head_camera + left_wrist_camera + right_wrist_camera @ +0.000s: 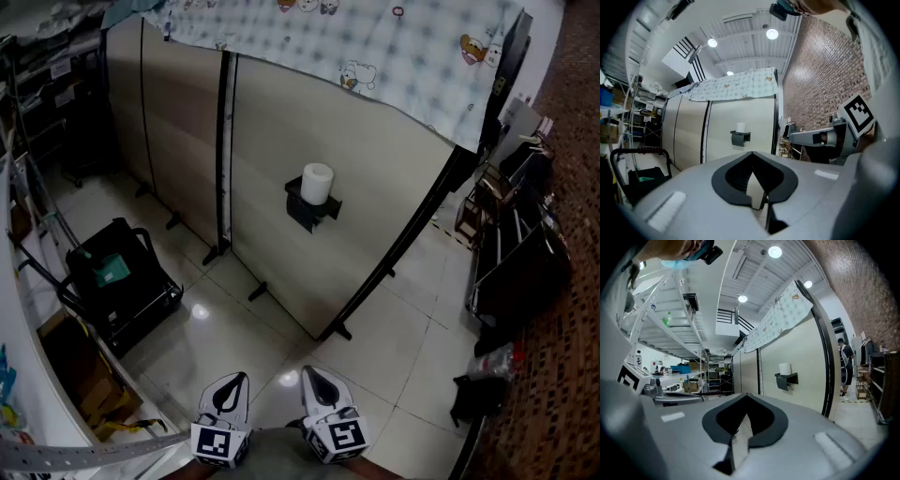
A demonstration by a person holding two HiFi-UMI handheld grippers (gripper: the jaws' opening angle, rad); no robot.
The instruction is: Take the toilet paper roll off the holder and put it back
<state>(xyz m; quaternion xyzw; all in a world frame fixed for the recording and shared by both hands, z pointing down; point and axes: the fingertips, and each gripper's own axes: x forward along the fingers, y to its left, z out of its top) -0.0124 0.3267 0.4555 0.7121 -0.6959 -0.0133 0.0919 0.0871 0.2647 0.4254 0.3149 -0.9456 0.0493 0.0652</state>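
Head view: the white cylindrical toilet paper roll (317, 183) is standing upright on the black wall-mounted holder (309, 214) fixed to the beige partition panel (375, 178), well apart from both grippers.

Left gripper view: the fingers of the left gripper (752, 154) are being held together, with nothing between them.

Right gripper view: the fingers of the right gripper (746, 395) are likewise being held together, empty.

The roll is judged light, soft and easily crushed. A gentle grip across its curved sides is advised.
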